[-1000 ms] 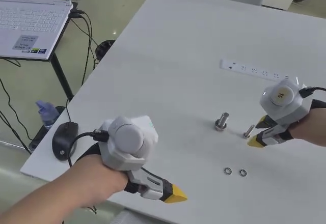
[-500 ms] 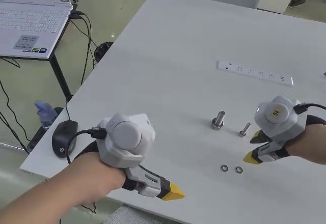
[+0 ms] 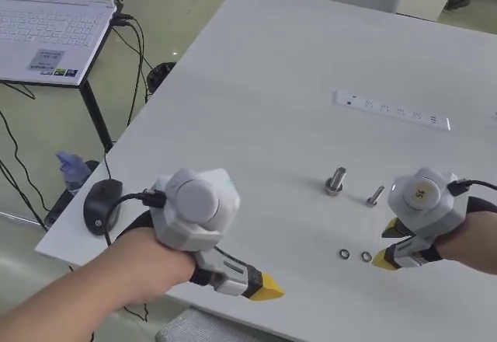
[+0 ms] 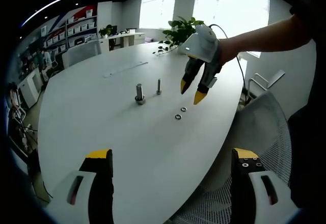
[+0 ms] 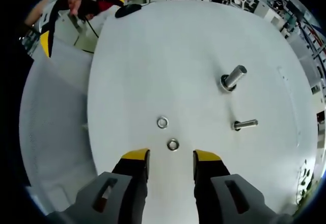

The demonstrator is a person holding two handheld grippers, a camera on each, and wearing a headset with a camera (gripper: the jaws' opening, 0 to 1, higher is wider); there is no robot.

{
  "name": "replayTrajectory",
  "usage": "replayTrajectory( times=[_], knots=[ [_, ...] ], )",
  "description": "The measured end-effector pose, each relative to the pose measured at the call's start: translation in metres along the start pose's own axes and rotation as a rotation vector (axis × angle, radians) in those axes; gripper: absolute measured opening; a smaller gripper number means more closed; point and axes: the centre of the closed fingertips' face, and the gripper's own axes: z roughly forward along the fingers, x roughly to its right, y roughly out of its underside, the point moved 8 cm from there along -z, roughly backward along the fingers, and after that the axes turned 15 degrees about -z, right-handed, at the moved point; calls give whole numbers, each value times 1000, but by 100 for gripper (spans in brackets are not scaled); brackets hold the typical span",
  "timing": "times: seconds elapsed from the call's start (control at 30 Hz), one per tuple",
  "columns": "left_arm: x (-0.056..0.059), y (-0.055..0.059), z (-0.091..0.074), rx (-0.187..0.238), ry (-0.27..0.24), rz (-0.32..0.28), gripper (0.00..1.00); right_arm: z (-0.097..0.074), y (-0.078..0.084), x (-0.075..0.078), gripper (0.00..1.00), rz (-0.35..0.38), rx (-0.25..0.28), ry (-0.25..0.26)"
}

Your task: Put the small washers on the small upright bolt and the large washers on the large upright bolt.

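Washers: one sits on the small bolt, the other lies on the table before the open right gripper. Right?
No: the small bolt is bare. Both washers lie on the table before the open right gripper, per the right gripper view.

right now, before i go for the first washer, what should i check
1. right gripper open: ok, jaws apart.
2. nearer washer lined up: ok, it lies flat just ahead of the gap between the jaws.
3. second washer out of the way: ok, apart from the first, not touching.
4. large bolt and small bolt upright: ok, both standing.
5. Washer size, so which bolt it goes on: cannot tell.
6. left gripper out of the path: ok, open, at the near edge of the table, away from the parts.
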Motion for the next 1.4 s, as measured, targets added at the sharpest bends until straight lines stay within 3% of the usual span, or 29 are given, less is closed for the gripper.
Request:
replayTrajectory(
  times=[0.2, 0.63, 1.03, 1.4],
  knots=[
    [1, 1, 0, -3, 11, -3, 97, 14, 5, 2, 35, 32, 11, 9],
    [-2, 6, -3, -32, 18, 4, 94, 39, 6, 0, 33, 16, -6, -5],
    [-5, 8, -2, -38, 25, -10, 91, 40, 7, 0, 32, 0, -26, -1],
    [-6, 11, -1, -42, 23, -16, 90, 40, 3, -1, 23, -14, -34, -1]
  ],
)
